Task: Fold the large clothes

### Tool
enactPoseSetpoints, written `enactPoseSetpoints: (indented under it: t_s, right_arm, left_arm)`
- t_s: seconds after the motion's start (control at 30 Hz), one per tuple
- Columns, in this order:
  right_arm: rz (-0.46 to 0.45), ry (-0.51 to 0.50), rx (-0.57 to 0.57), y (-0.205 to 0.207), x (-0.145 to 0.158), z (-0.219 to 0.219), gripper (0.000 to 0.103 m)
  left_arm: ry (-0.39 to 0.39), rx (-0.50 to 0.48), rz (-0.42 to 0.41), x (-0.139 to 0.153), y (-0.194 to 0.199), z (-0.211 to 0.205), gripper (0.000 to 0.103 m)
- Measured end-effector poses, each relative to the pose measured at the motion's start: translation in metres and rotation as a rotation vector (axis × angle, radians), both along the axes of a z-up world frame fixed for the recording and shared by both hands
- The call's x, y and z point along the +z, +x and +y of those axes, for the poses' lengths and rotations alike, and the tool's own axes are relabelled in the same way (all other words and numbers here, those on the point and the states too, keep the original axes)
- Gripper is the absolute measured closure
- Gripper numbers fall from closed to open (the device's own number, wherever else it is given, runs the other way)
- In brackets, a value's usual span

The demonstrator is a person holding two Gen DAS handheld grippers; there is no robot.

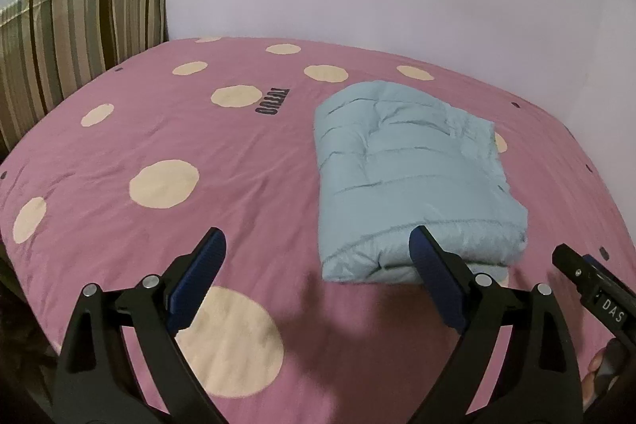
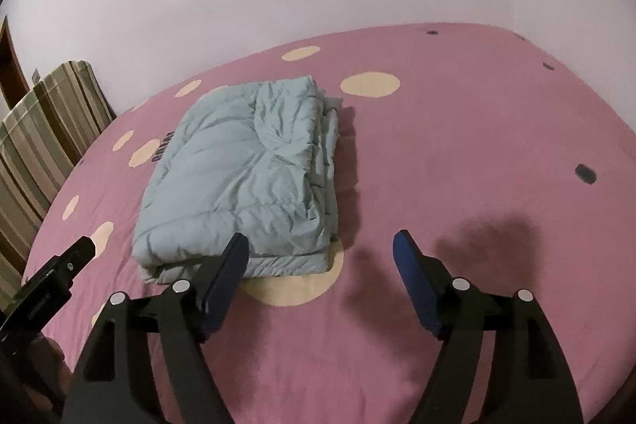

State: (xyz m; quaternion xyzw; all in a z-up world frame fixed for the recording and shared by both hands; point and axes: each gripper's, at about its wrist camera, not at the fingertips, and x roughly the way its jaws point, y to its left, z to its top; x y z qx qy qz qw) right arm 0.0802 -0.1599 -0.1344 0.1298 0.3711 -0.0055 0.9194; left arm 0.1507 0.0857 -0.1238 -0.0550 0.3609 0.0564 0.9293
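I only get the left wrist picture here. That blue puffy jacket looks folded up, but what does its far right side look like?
Observer: From the right wrist view, the jacket shows several stacked layer edges along its right side, so it is folded over more than once.
Operator: Is the right gripper holding anything?
Observer: No. The right gripper is open over the pink bedspread, to the right of the jacket.
Operator: Anything on the bed further right?
Observer: Just small dark spots in the fabric, like this dark spot.
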Motion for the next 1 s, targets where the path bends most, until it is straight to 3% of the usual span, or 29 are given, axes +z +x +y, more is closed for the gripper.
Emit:
enactPoseSetpoints:
  t_s: [0.6, 1.0]
  right_arm:
    - [-0.143, -0.13, 0.0, -0.042, 0.061, 0.022, 0.022]
    - [-0.187, -0.142, -0.011, -0.051, 0.073, 0.023, 0.022]
  left_arm:
    - [0.025, -0.012, -0.109, 0.064, -0.049, -0.013, 0.005]
    - [0.031, -0.02, -0.124, 0.074, -0.056, -0.018, 0.004]
